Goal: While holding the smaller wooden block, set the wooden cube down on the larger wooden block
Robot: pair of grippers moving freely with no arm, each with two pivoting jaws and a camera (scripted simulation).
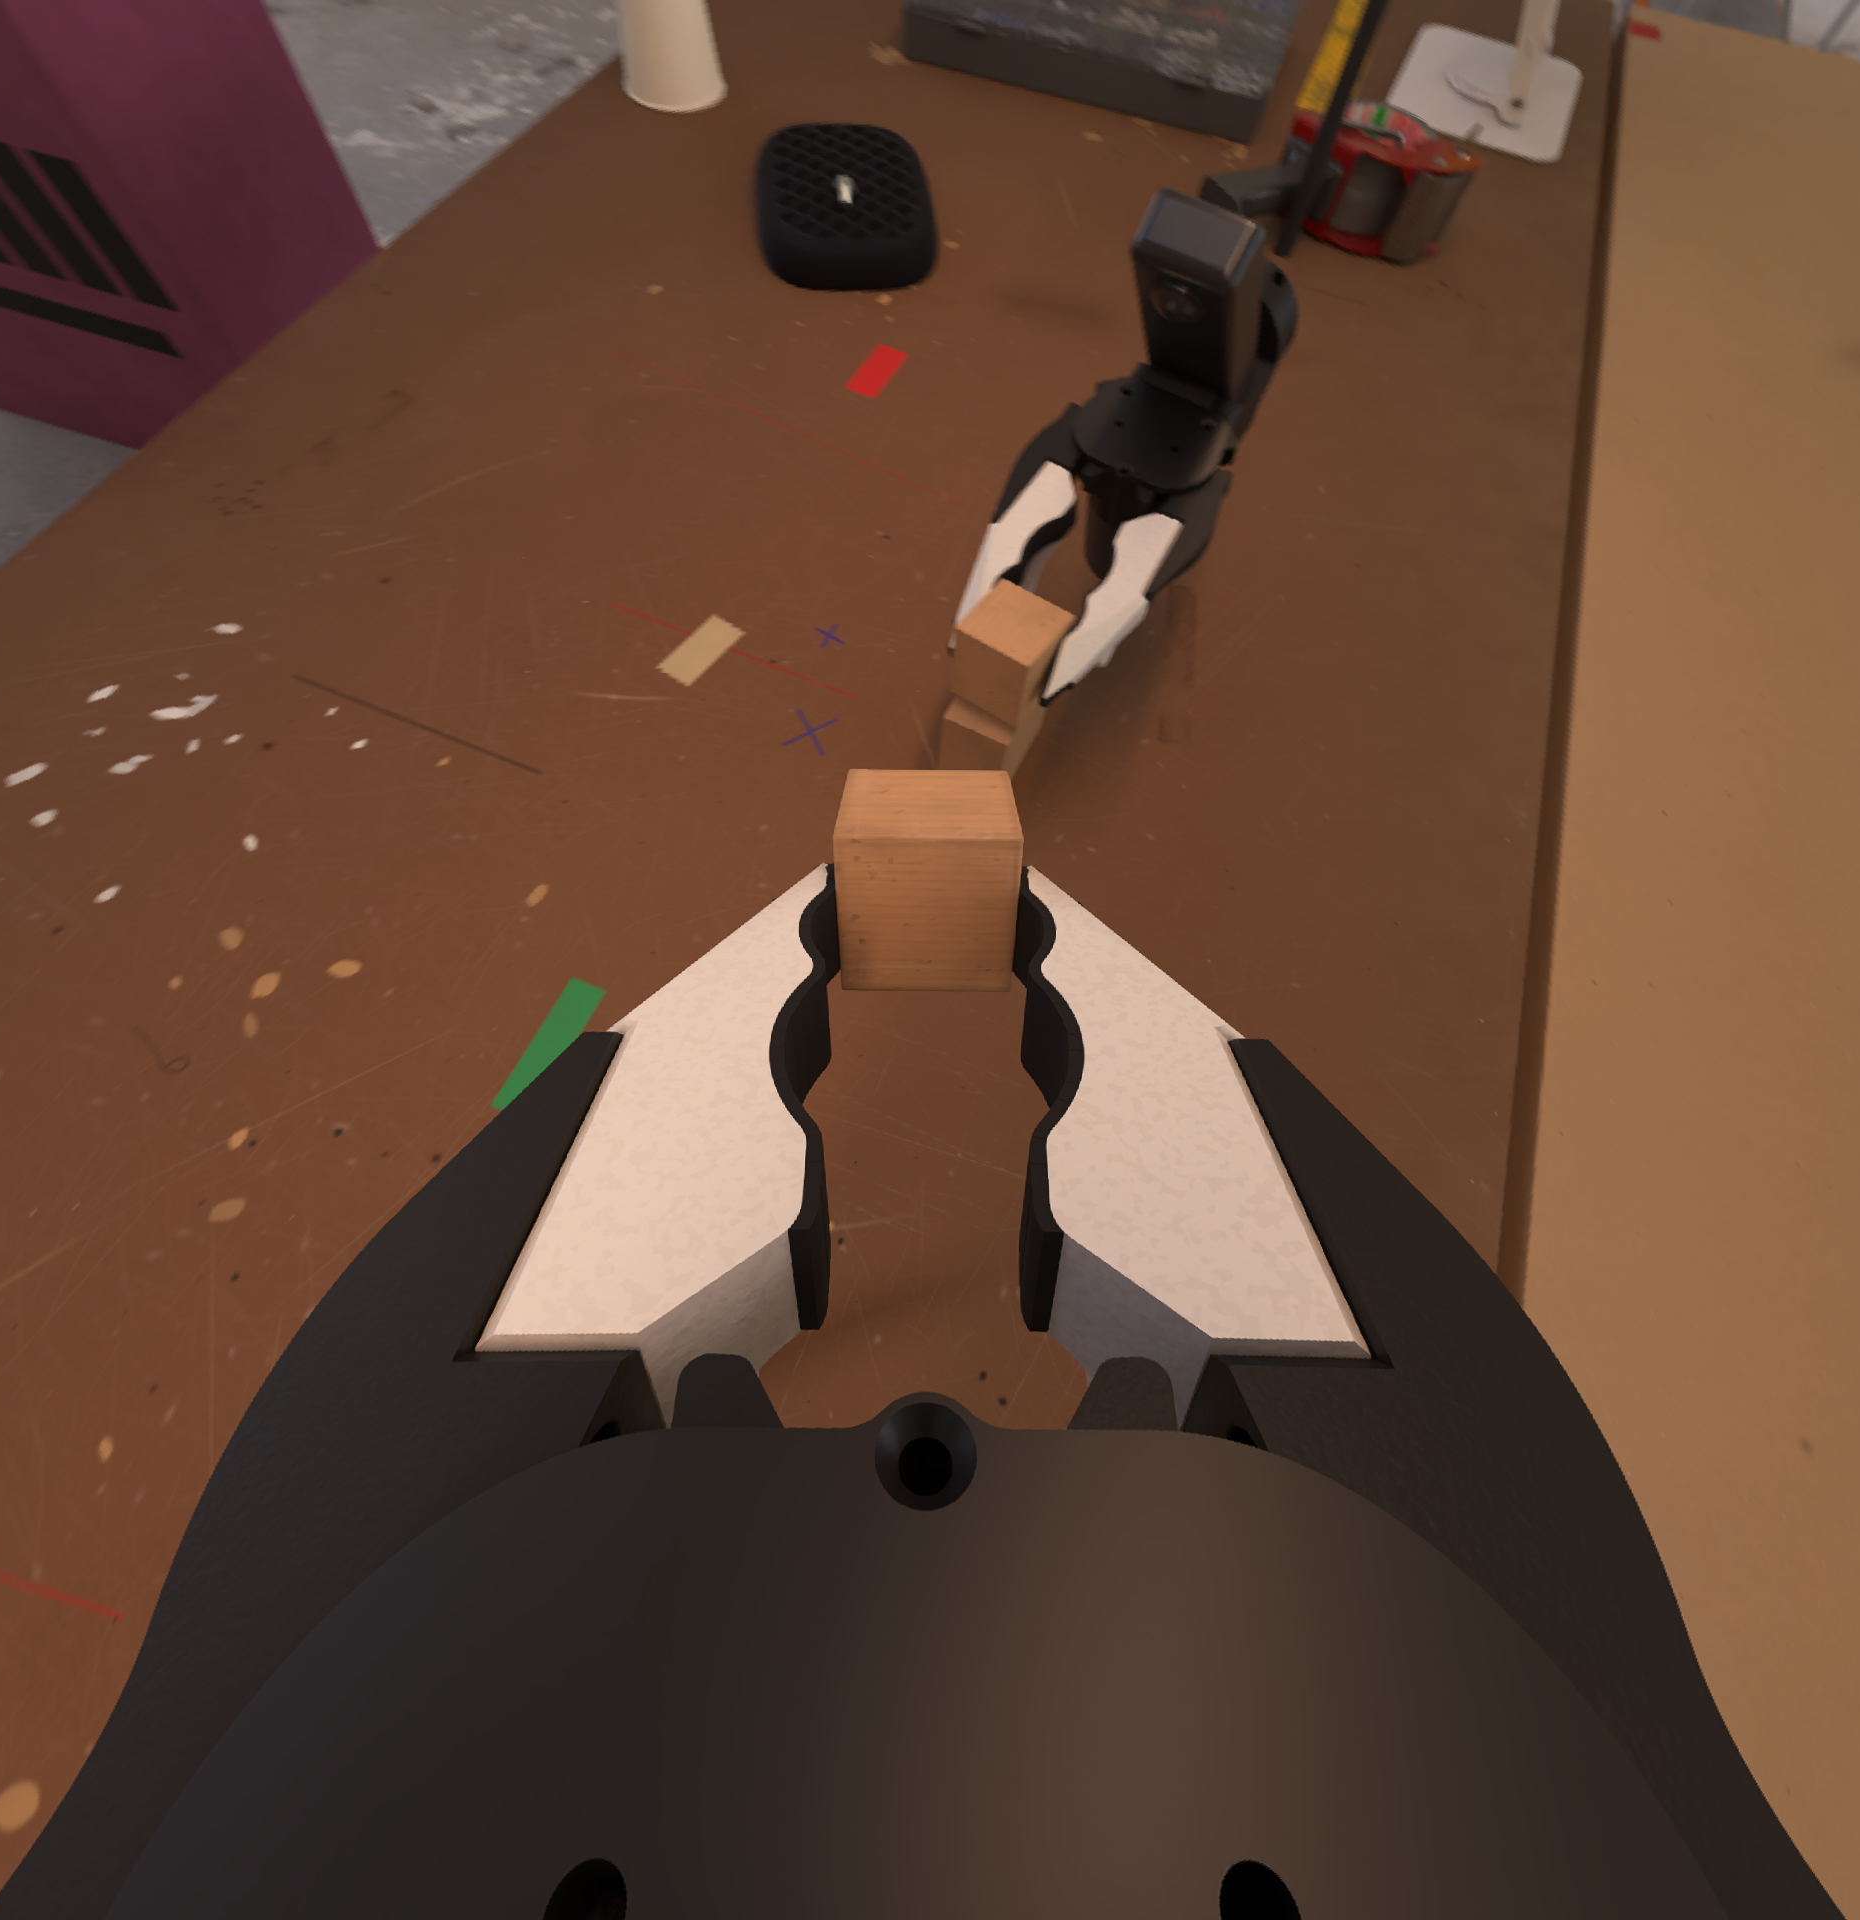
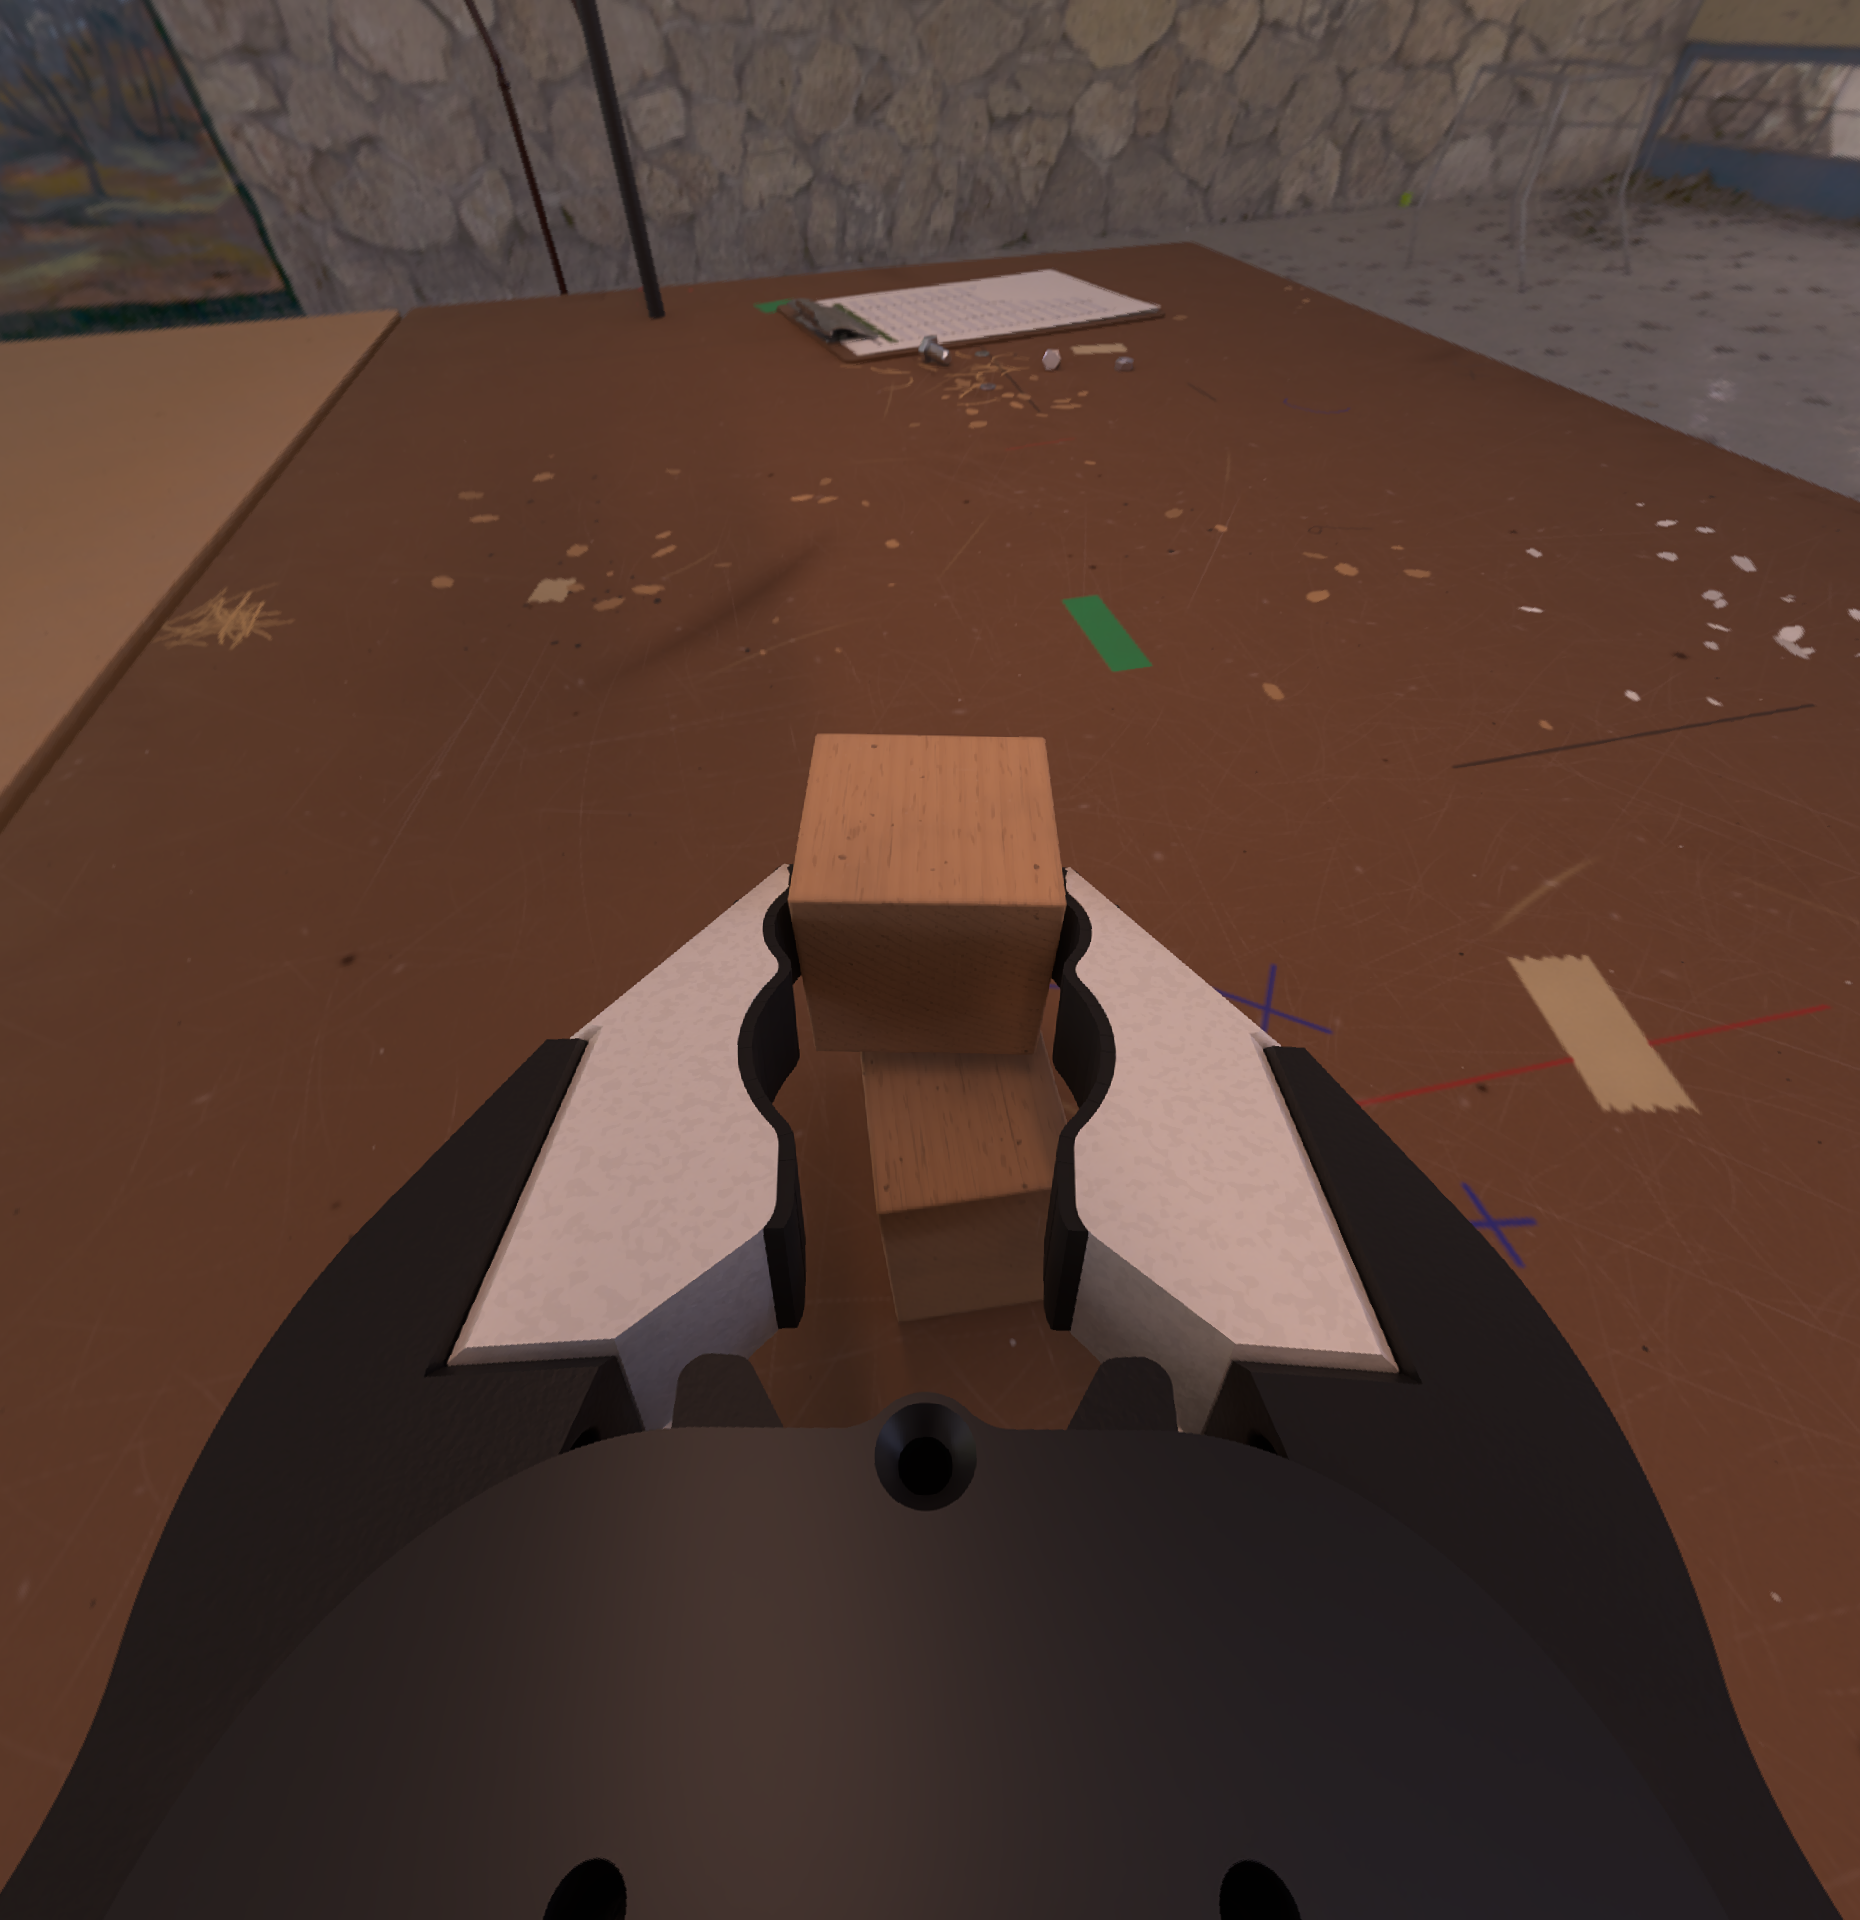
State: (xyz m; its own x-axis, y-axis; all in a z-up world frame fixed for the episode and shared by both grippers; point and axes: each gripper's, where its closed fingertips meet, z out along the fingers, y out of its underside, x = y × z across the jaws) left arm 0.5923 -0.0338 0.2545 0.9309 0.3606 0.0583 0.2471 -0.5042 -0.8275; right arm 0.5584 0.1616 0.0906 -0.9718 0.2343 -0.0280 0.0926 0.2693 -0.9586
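My left gripper (image 1: 926,878) is shut on the smaller wooden block (image 1: 924,883) and holds it above the brown table (image 1: 490,520). My right gripper (image 2: 926,883) is shut on the wooden cube (image 2: 926,862). Directly below the cube, the larger wooden block (image 2: 952,1164) lies on the table. In the left wrist view the right gripper (image 1: 1009,660) holds the cube (image 1: 1009,644) on or just above the larger block (image 1: 983,732); I cannot tell whether they touch.
A black mesh pad (image 1: 848,208), a paper cup (image 1: 671,52), a red tape dispenser (image 1: 1383,197) and a purple box (image 1: 126,229) lie beyond. A tan board (image 1: 1736,935) borders the table. A clipboard (image 2: 988,312) with loose bolts (image 2: 936,351) sits far off.
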